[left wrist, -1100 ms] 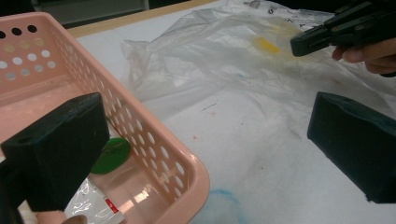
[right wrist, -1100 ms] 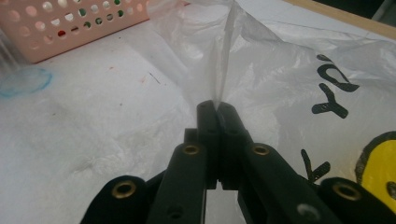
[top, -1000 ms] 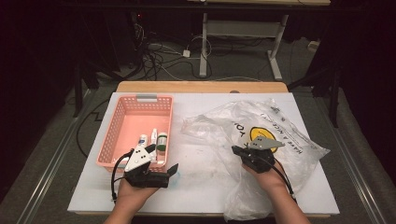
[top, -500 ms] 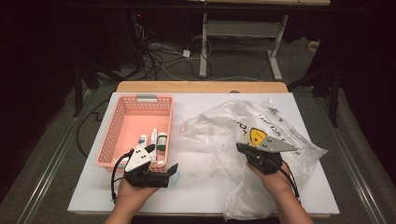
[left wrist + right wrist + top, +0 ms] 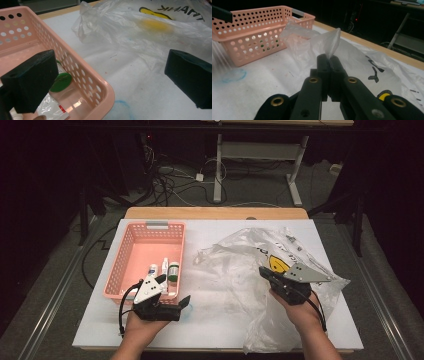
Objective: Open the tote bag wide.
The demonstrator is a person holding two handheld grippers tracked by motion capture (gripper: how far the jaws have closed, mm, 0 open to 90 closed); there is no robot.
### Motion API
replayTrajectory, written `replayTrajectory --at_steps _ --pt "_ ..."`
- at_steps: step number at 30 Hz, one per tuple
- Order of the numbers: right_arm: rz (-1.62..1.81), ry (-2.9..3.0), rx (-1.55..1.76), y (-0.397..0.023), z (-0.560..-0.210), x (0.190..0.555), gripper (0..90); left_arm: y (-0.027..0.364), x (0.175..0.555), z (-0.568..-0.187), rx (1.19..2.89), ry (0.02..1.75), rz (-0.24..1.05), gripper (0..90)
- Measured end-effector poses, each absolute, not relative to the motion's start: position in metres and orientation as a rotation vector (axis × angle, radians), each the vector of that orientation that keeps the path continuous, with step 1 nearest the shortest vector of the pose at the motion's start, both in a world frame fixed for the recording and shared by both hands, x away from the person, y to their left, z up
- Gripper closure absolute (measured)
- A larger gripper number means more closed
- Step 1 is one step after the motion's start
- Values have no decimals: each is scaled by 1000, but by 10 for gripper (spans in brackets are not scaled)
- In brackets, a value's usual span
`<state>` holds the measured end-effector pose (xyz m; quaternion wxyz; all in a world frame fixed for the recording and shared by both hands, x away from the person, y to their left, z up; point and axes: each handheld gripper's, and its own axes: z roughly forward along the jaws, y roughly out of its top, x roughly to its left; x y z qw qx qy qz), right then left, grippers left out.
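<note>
- Right hand-held gripper (image 5: pixel 329 60): jaws clamped on a thin fold of the plastic bag (image 5: pixel 260 270); the film sticks up out of the pads in a peak.
- Bag is on the right half of the table (image 5: pixel 215 320), crumpled and spread out, apart from the pink basket (image 5: pixel 131 265).
- Risk: the pinch is on an edge of slick film. A fast pull could slip it out of the pads or tear it.
- Risk: probably only one layer is caught, so lifting may drag the whole bag instead of opening it.
- Risk: the bag's loose left edge lies near the basket; a sweep that way could snag it on the rim.
- Left hand-held gripper (image 5: pixel 175 305): jaws wide apart, nothing between them, low over the table just off the basket's near right corner, pointing right towards the bag.
- Small bottles (image 5: pixel 165 270) sit at the near end of the basket.
- Right hand (image 5: pixel 300 312) is over the bag's near side, jaws pointing left across it.
</note>
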<state>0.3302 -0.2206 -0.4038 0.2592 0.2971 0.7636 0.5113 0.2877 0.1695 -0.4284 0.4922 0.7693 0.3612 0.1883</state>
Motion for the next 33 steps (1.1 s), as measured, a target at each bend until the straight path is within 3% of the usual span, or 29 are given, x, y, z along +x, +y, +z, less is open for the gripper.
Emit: replayTrajectory --at_steps 19,33 --pt "1493 1945 828 -232 -380 334 900 174 288 -426 1850 894 462 0" --pt "1501 1957 820 -225 -384 343 900 195 293 -421 1837 969 485 0"
